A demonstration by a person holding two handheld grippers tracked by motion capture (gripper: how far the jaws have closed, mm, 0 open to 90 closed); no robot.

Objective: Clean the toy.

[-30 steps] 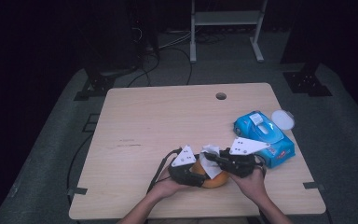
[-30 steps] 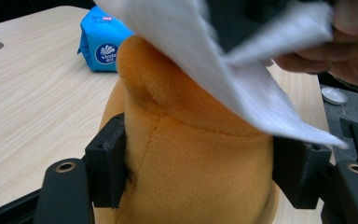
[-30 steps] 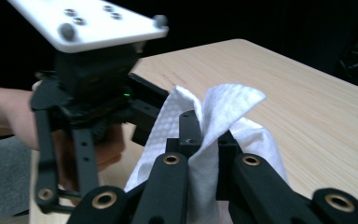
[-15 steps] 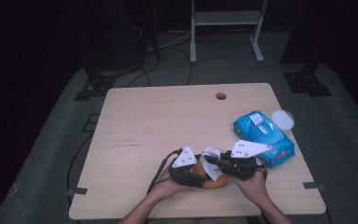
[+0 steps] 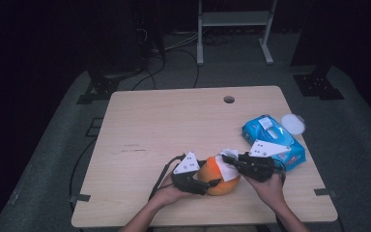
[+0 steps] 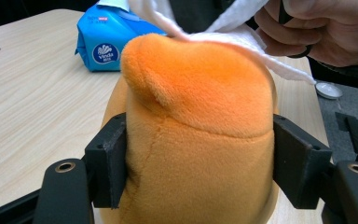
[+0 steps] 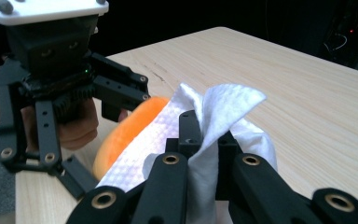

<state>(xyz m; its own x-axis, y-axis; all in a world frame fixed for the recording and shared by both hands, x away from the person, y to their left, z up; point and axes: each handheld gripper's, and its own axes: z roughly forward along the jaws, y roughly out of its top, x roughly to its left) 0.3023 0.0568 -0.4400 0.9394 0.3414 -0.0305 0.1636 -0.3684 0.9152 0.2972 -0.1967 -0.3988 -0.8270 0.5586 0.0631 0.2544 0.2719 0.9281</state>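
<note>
Starting from the left side of the high view: the left gripper sits near the front edge of the wooden table, and its jaws are clamped on both sides of an orange plush toy. In the left gripper view you can see both black pads pressed right into the plush's flanks, so that's a solid squeeze. The toy rests on the table, front and a bit right of centre.

Moving right, there's a white wipe draped over the top of the plush. The right gripper has its jaws closed on that wipe, and in the right gripper view the cloth is bunched up and pinched between them, with the rest lying on the orange fuzz.

Further right, a blue pack of wipes lies near the table's right edge, just behind the right gripper, with a small white round lid beside it.
</note>
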